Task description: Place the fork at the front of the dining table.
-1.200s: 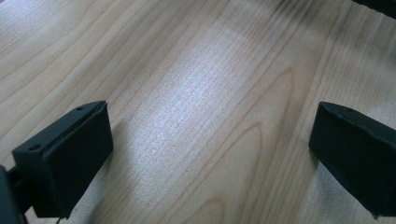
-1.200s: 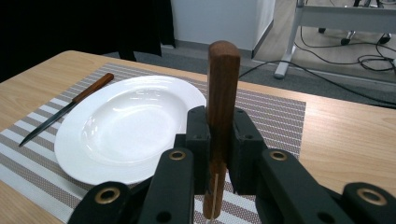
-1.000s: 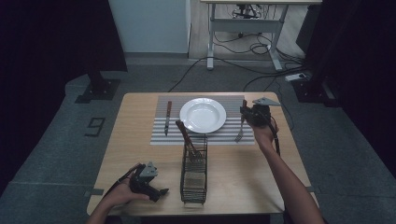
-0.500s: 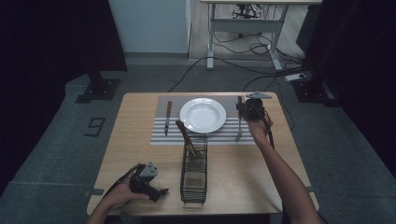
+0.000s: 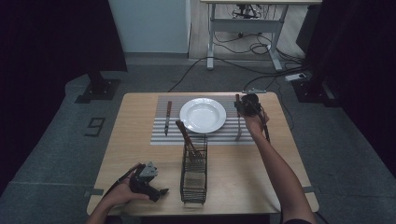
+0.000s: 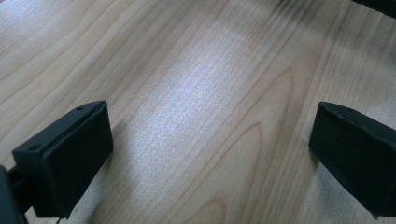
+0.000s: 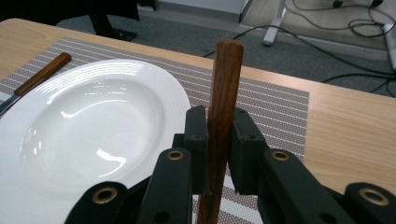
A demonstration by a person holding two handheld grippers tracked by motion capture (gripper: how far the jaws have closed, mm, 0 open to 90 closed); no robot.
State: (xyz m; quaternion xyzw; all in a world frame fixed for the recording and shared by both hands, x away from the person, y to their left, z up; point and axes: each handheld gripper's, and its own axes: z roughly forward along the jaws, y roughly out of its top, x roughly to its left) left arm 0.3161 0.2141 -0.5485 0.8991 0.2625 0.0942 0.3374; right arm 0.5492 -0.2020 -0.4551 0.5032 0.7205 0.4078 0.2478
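Observation:
My right gripper [image 5: 246, 105] [image 7: 219, 126] is shut on the brown wooden handle [image 7: 224, 88] of a utensil [image 5: 238, 131]. It stands just right of the white plate [image 5: 203, 115] [image 7: 93, 121], over the striped placemat [image 5: 159, 135] [image 7: 275, 102]. The utensil's pale metal end lies toward the mat's front edge. A wooden-handled knife [image 5: 167, 116] [image 7: 42, 74] lies left of the plate. My left gripper [image 5: 156, 191] [image 6: 210, 140] rests on the table's front left. Its jaws are wide apart over bare wood, with nothing between them.
A black wire basket [image 5: 194, 175] stands in front of the plate, with another wooden-handled utensil [image 5: 186, 135] leaning out of it. The wooden table [image 5: 135, 140] [image 6: 187, 70] has bare room on both sides of the mat. Cables and a desk frame [image 5: 243, 28] lie beyond it.
My right gripper has carried the utensil to the left and slightly farther away, closer to the plate's right rim. The left gripper has stayed where it was.

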